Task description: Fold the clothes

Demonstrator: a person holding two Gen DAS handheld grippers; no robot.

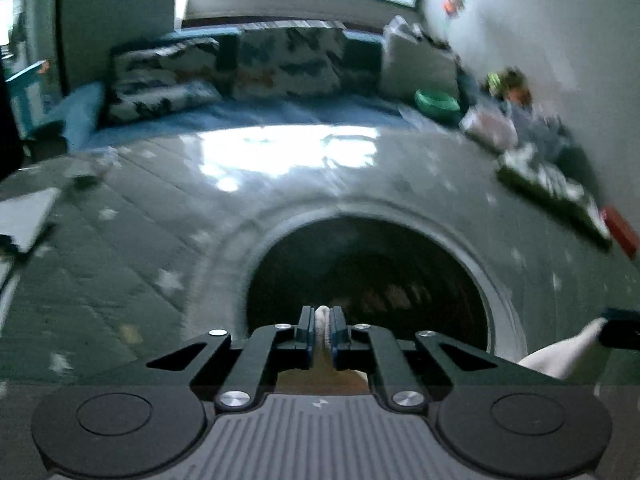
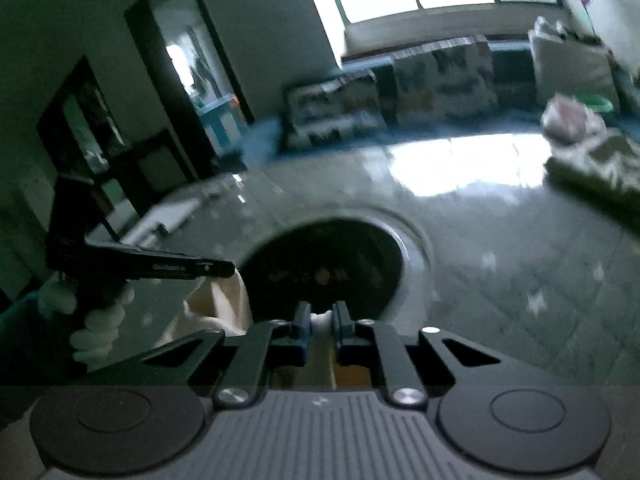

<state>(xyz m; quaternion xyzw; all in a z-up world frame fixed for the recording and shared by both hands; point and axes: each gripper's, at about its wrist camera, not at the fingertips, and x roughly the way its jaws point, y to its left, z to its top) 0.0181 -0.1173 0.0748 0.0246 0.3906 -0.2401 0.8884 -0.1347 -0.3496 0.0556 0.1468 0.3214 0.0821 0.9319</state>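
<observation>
My left gripper (image 1: 322,322) is shut on an edge of a pale cream cloth (image 1: 322,316), held up above a grey table. My right gripper (image 2: 322,320) is shut on another edge of the same cloth (image 2: 320,319). In the right wrist view the left gripper (image 2: 224,269) shows at the left in a white-gloved hand (image 2: 100,320), with cloth (image 2: 224,300) hanging from it. In the left wrist view the right gripper's tip (image 1: 618,326) shows at the far right with cloth (image 1: 568,354) draped from it. Most of the cloth hangs below, hidden by the gripper bodies.
A round dark opening (image 1: 368,284) with a raised rim sits in the grey star-patterned table (image 1: 160,220), also in the right wrist view (image 2: 328,264). Folded patterned clothes (image 1: 552,184) and bags lie at the right. Patterned cushions (image 1: 288,62) line a bench beyond. White paper (image 1: 24,216) lies left.
</observation>
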